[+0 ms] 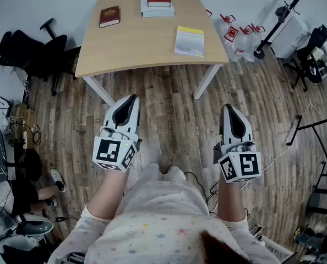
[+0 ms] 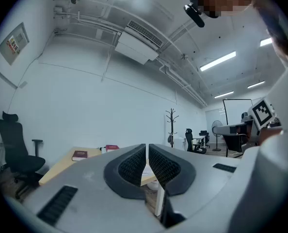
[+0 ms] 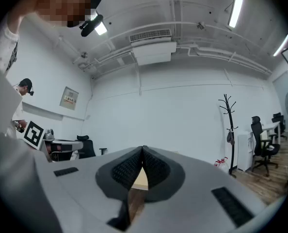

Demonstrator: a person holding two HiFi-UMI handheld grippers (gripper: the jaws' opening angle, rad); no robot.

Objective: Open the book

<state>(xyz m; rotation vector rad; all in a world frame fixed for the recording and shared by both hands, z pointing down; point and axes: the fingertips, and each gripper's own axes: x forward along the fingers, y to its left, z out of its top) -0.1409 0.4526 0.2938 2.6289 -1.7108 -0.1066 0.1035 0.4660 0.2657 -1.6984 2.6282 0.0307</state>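
In the head view, well ahead of both grippers, a wooden table (image 1: 147,48) carries the books. A dark red book (image 1: 109,16) lies closed, far ahead of the left gripper (image 1: 131,99) and a little to its left. A stack of books (image 1: 158,3) with a red one on top sits at the far edge, ahead of the space between the two grippers. A yellow booklet (image 1: 190,40) lies closer, ahead of the right gripper (image 1: 228,109) and to its left. Both grippers hang over the plank floor (image 1: 172,109), short of the table's near edge and well apart from every book, each pointing toward the table.

In the left gripper view, the jaws stand drawn together with only a thin slit between the ribbed pads (image 2: 134,165), and nothing is held in it. The dark red book (image 2: 79,155) shows ahead and to the left of the jaws on the table (image 2: 54,169), with the red top of the stack (image 2: 112,147) beyond it, nearer the jaw line. An office chair (image 2: 17,152) stands further left.

In the right gripper view, the jaws meet at their tips, empty. A strip of table top (image 3: 140,179) shows through the gap below the tips; no book can be made out here. A coat stand (image 3: 229,130) rises to the right.
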